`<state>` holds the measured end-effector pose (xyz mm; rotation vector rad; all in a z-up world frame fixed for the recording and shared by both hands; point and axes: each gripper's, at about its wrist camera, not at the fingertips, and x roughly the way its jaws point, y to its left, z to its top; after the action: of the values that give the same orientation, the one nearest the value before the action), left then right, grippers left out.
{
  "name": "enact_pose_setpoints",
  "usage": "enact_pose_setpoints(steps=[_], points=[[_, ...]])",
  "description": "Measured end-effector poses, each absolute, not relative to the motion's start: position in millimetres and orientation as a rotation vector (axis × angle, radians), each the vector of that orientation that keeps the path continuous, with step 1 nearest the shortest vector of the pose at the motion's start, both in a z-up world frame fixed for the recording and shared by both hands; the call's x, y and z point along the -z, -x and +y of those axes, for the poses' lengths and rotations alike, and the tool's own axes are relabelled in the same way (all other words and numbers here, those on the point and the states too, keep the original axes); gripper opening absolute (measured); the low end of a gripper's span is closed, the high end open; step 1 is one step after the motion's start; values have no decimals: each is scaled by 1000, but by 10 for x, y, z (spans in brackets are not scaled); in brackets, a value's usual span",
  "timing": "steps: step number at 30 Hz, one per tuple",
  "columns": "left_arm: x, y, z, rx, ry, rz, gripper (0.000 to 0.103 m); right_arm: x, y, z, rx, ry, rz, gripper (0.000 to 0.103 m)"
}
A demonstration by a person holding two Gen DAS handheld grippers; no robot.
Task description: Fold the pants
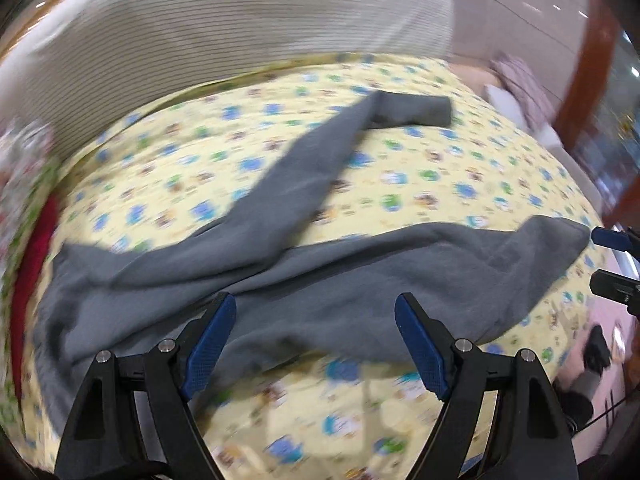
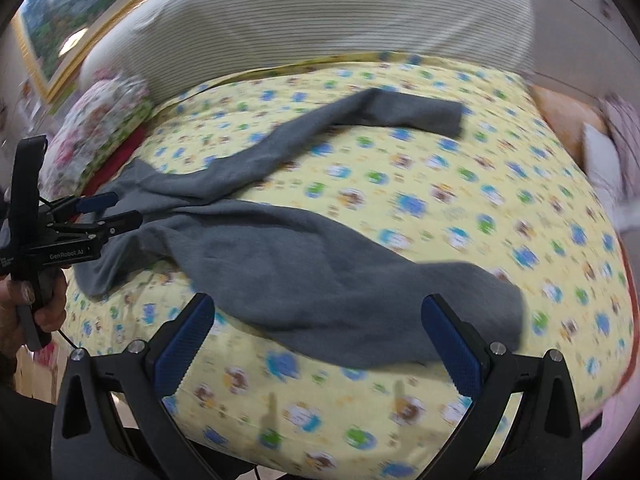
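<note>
Bed [image 2: 460, 208]: a mattress under a yellow quilt with a blue and green cartoon print; it fills both views and carries everything else.
Headboard [image 2: 304, 16]: pale, ribbed and padded, along the far edge of the bed.
Floral cushion [image 2: 104, 120]: at the bed's far left corner in the right wrist view, next to a strip of red fabric.
Grey fleece pants [image 2: 280, 260]: spread unfolded on the quilt. The waist end lies bunched at the left. One leg runs along the near edge towards the right; the other angles off to the far right, with its cuff end bent over near the headboard. The legs make an open V.
Near leg, long axis: roughly left to right, across in front of both grippers.
Left gripper [image 1: 316, 344]: fingers spread wide and empty, above the near edge of the waist and seat; the fabric lies straight ahead of the tips and just beyond them.
Right gripper [image 2: 318, 344]: fingers also spread wide with nothing between them, over the cuff end of the near leg.
Which is nearer: judged from these views, left goes with the waist and right with the near cuff; the far leg is well away from both.
Next move, as a judgement: the far leg has to come across onto the near one before any lengthwise fold.
Blur: both views are smeared, so fine creases are unclear.
</note>
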<state>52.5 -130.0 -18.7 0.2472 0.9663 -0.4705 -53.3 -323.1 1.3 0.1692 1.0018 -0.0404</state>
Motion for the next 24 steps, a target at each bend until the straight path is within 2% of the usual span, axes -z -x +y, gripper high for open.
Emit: enact_pose_setpoints(steps=[8,17,19,20,22,23,24], points=[[389,-839,-2446,748,-376,1051,82,15,768,-3920,203,-307,970,101],[829,-1115,-3551,1018,-488,1200,82,382,746,-4522,224,-520,984,83],[1012,-1147,-3752,1033,-546,1228,82,514,744,-4618,198,-591,1002,67],[1089,-1157,-3824,1024,-575,1242,82,605,742,-4665,184,-633,1017,63],[1290,-1144,-3957,1031,-639,1301,82,723,760,-4711,157,-678,1034,36],[1410,-1120,-4014,1030,-681,1342,82,766,769,-4720,150,-683,1046,29],[1498,-1079,-4062,1025,-720,1360,82,796,782,-4723,144,-683,1053,17]])
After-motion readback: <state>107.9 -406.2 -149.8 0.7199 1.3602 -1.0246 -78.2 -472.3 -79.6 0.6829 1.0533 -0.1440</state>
